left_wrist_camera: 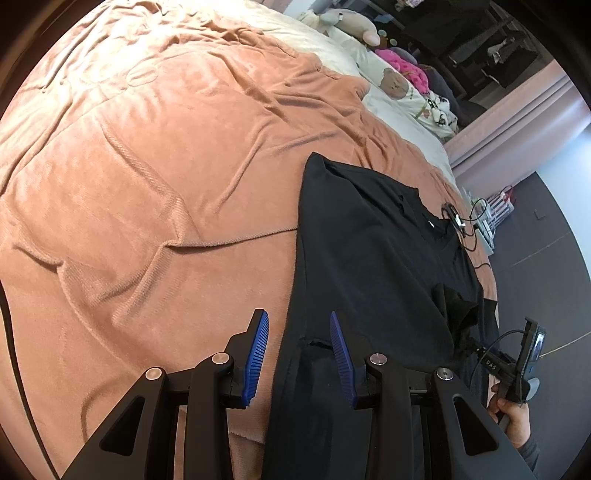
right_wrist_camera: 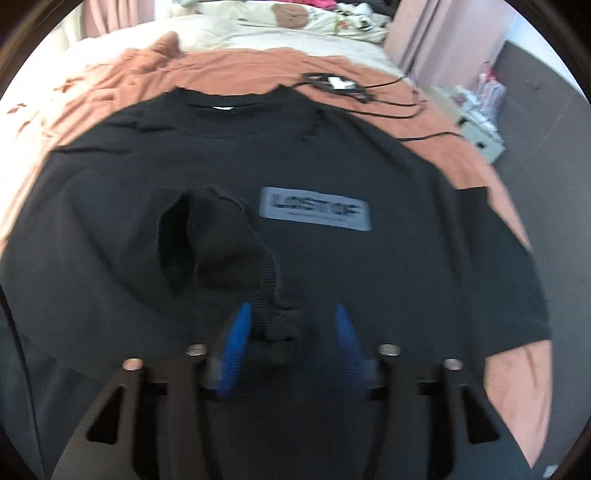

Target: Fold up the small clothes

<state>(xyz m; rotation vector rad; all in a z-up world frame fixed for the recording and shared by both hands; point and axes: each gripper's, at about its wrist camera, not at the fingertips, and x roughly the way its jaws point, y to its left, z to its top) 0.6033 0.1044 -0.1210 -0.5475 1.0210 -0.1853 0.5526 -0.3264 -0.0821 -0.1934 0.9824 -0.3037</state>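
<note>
A black T-shirt [right_wrist_camera: 332,162] with a grey logo patch [right_wrist_camera: 314,214] lies front up on a salmon blanket [left_wrist_camera: 147,184]. Its left sleeve [right_wrist_camera: 221,251] is folded in over the chest. In the left wrist view the shirt [left_wrist_camera: 369,240] lies to the right. My left gripper [left_wrist_camera: 299,325] is open over the shirt's left edge, holding nothing. My right gripper [right_wrist_camera: 291,317] is open, low over the shirt, with the bunched sleeve cuff [right_wrist_camera: 280,332] lying between its blue fingers [right_wrist_camera: 236,343]. The right gripper also shows in the left wrist view [left_wrist_camera: 524,354], held by a hand.
A black cable with a small white device [right_wrist_camera: 340,84] lies on the blanket beyond the collar. Cream bedding with a bear print [right_wrist_camera: 291,16] and plush toys [left_wrist_camera: 351,22] are at the head of the bed. A white rack [right_wrist_camera: 480,125] stands on the floor at the right.
</note>
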